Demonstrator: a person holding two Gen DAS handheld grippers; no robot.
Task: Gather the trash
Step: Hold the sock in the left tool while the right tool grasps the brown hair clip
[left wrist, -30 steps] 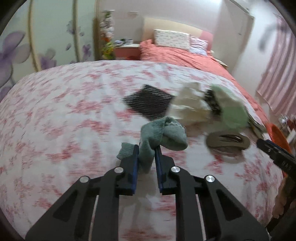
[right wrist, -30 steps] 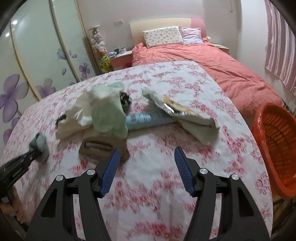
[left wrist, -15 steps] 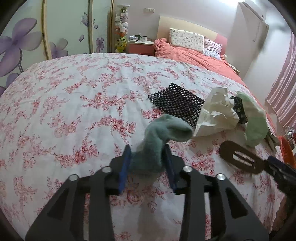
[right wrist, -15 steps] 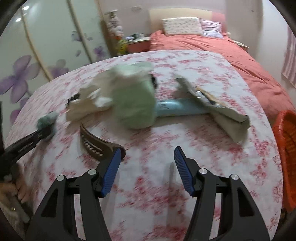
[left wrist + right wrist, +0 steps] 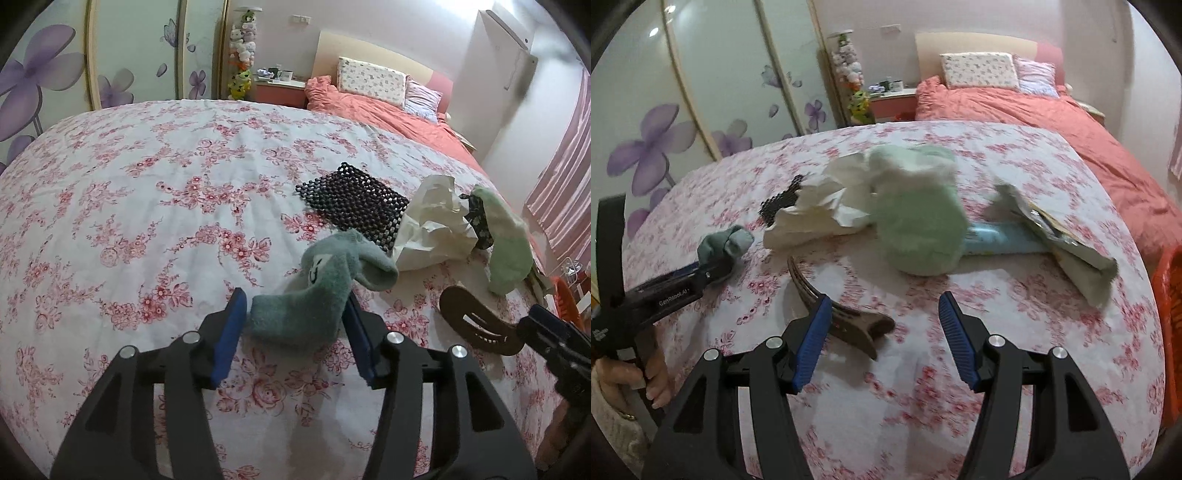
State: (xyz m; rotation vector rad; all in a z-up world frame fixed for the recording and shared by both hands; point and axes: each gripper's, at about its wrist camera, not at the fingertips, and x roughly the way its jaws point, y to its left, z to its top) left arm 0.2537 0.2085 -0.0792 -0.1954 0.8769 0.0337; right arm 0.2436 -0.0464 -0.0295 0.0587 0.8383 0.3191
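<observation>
Fuzzy grey-green sock (image 5: pixel 325 284), folded over

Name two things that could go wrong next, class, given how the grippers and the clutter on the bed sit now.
1. The left gripper is open with the sock lying loose between its fingers, so lifting now would probably leave it behind.
2. The right gripper is open by the brown hair clip, whose curved shell could slip from a pinch.
</observation>
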